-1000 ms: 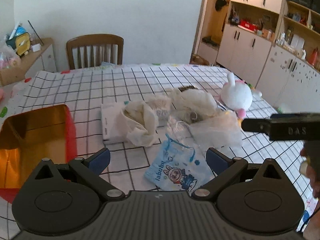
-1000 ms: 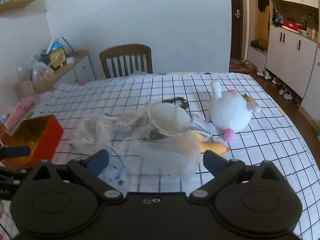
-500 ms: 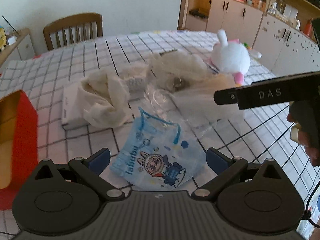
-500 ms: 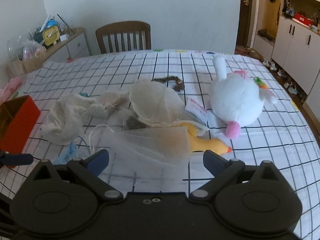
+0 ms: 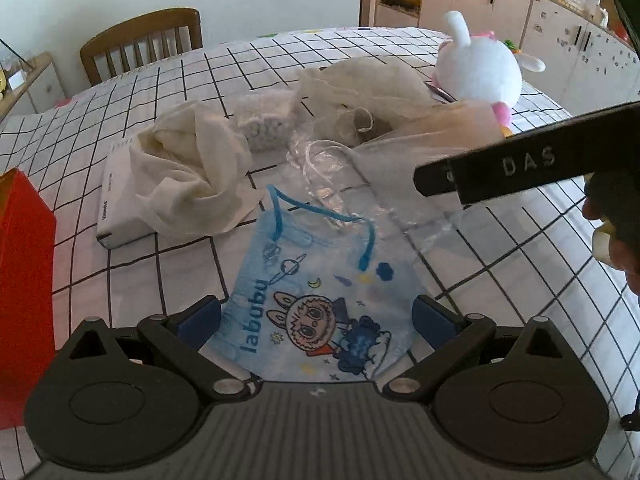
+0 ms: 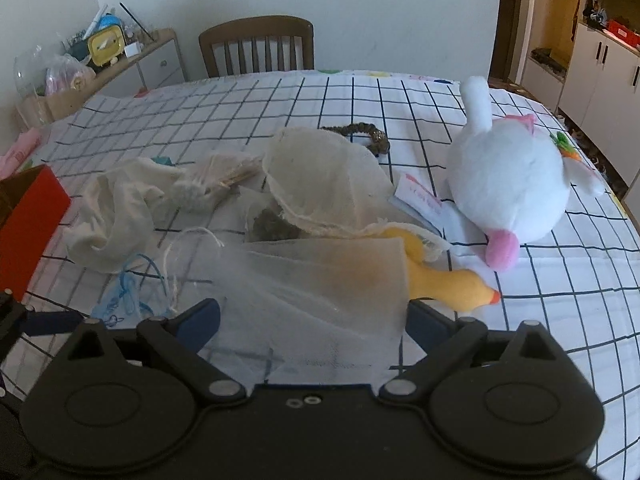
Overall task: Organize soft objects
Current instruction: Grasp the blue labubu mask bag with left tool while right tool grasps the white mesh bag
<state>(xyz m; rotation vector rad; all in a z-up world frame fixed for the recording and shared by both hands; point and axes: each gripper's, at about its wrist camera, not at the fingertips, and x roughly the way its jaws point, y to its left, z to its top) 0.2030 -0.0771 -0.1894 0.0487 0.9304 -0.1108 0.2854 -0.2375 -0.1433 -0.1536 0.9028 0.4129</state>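
A blue clear "labubu" bag [image 5: 320, 288] lies flat on the checked tablecloth. My left gripper [image 5: 316, 316] hovers low over its near end, open, the bag between its fingers but untouched. My right gripper [image 6: 312, 316] straddles a sheer mesh bag [image 6: 320, 280]; its jaws are closing and still stand wide, the pads off the fabric. One of its black fingers [image 5: 500, 168] crosses the left wrist view. A yellow plush duck [image 6: 452, 284] pokes out from under the mesh. A white plush rabbit [image 6: 508, 184] lies to the right.
A cream cloth [image 5: 188, 172] is heaped on a white box [image 5: 116, 184]. Behind it are a cream drawstring pouch [image 6: 324, 184] and a bead bracelet [image 6: 372, 136]. A red box [image 5: 24, 280] stands at the left edge. A wooden chair [image 6: 256, 44] is at the far side.
Both grippers have come down and forward toward the table. The labubu bag and the mesh bag now sit between their fingers and look much larger.
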